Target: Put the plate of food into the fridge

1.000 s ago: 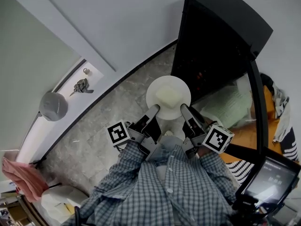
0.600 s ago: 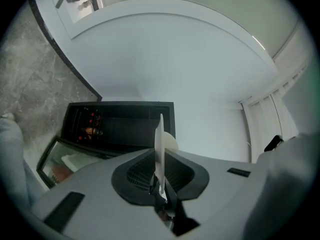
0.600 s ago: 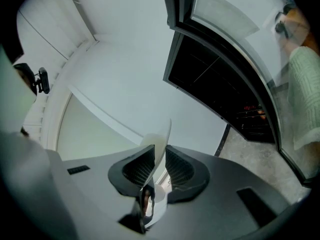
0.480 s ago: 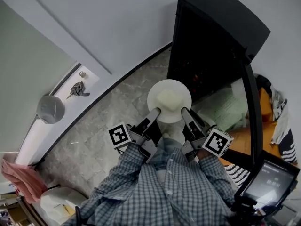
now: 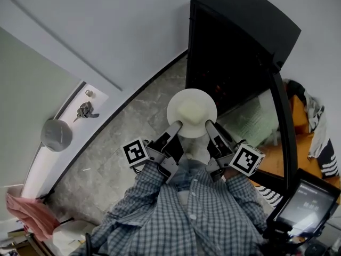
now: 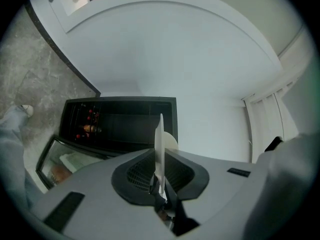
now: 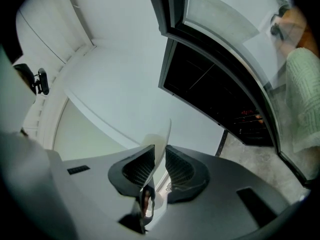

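Status: plate w/ pale food is up in the air, level, over the floor, right at the lower front edge of the open fridge. Not inside yet.

Grip: left gripper pinches the plate's near-left rim, right gripper the near-right rim. Both gripper views show the rim edge-on, squeezed btwn the pads.

Delta vs 1 s ago: the fridge has slid closer and fills more of head view. The plate now overlaps its dark opening, where before it sat clear of it. Grip pts on the rim are unchanged, and the food hasn't shifted.

Read: approach phase, carry is stable. The door hangs open on the right, so the path looks clear. Prob next: keep it level, push fwd onto a shelf. Can't tell shelf height from here, interior too dark.
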Motion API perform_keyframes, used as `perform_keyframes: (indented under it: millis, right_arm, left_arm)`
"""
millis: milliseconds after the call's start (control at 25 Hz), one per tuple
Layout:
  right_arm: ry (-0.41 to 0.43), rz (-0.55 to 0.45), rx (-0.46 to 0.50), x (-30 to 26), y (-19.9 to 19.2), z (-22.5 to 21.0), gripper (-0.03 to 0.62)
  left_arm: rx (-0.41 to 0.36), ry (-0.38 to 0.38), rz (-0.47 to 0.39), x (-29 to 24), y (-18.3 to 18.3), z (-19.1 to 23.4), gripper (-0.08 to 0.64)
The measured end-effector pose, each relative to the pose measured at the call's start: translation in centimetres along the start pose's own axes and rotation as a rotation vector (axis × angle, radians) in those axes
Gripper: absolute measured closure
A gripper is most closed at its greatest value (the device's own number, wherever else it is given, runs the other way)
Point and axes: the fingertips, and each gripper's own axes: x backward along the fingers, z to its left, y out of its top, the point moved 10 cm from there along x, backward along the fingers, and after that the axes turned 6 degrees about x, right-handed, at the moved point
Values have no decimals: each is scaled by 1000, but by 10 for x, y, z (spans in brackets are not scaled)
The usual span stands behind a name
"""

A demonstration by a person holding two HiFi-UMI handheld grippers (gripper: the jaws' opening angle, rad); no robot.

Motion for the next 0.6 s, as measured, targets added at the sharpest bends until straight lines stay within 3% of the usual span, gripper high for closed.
perform_keyframes:
  millis: [600]
  right_arm:
    - [-51,-17,-16,-35,30,-15,520]
  left_arm:
    - [14,21,40,-43,39,-3,516]
